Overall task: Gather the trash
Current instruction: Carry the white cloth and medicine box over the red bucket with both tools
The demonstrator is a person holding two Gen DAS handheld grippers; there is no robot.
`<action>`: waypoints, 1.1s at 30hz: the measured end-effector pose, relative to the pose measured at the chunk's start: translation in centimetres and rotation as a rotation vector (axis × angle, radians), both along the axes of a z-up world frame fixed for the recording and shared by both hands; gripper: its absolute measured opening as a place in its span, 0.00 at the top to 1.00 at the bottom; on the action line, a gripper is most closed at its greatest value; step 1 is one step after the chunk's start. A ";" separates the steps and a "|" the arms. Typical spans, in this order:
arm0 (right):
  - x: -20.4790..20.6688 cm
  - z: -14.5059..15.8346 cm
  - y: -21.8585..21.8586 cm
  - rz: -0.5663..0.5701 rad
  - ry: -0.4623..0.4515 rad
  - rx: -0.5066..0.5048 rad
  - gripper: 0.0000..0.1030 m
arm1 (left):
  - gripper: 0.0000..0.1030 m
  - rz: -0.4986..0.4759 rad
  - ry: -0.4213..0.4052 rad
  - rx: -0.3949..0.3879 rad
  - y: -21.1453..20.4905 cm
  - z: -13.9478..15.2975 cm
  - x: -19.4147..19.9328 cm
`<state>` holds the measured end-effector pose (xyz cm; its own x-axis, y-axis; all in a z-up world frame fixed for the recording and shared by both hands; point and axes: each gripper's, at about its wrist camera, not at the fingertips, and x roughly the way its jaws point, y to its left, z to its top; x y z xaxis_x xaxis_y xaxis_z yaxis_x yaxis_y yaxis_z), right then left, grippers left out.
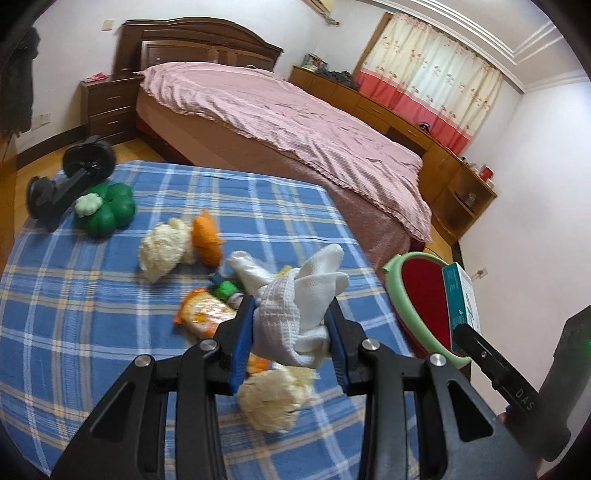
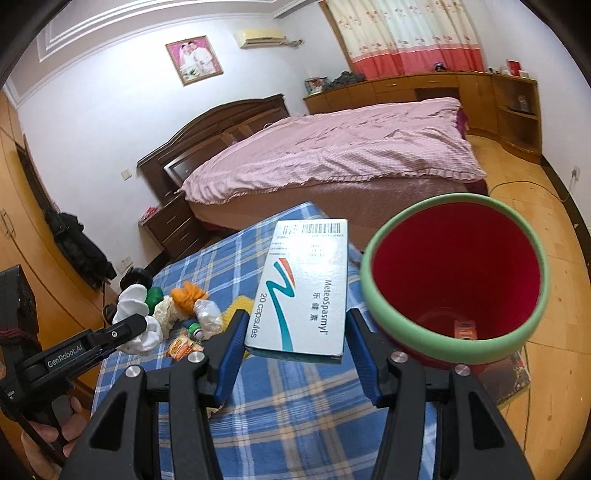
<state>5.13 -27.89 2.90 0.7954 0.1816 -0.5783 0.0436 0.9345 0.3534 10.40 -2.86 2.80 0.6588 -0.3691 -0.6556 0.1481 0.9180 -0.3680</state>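
A: Bedroom, mid-cleanup. Your left gripper (image 1: 291, 332) is clenched on a white cloth (image 1: 299, 306), lifted above the plaid surface (image 1: 92, 295). Your right gripper (image 2: 291, 343) clamps a capsule box (image 2: 306, 288) by its long edges, just beside the bin (image 2: 458, 343).

B: How will they handle?

A: The cloth looks soft and light; it will likely sag and trail, so your bunched middle hold suits it. The box looks light, stiff and probably crushable; keep your pads on the edges, not the faces.

B: What's left?

A: A snack wrapper (image 1: 203, 314), a crumpled bottle (image 2: 208, 314), cream tufts (image 1: 162, 251), an orange tuft (image 1: 208, 236) and a green pumpkin (image 1: 107, 214) lie scattered on the plaid. One small item already sits in the bin.

B: And the room?

A: A pink-covered bed (image 2: 332, 147) stands behind, with wooden cabinets (image 2: 406, 88) and curtains (image 2: 399, 33).
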 end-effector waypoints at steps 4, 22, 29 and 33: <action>-0.8 0.4 -1.7 -0.039 -0.016 0.006 0.45 | 0.64 -0.041 -0.013 0.008 -1.8 0.7 -0.1; -2.6 0.2 -8.9 -0.199 -0.024 0.050 0.45 | 0.64 -0.197 -0.021 0.037 -10.1 1.5 1.1; -2.6 -0.4 -11.1 -0.237 -0.010 0.055 0.45 | 0.64 -0.257 -0.009 0.047 -13.4 0.7 2.0; -2.5 -1.2 -12.6 -0.262 0.007 0.067 0.45 | 0.64 -0.299 0.008 0.061 -15.6 0.0 2.6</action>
<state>2.61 -40.48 1.67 0.8162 0.0079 -0.5777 0.2837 0.8655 0.4128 12.98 -18.47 2.80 0.5216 -0.5054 -0.6874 0.4126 0.8546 -0.3153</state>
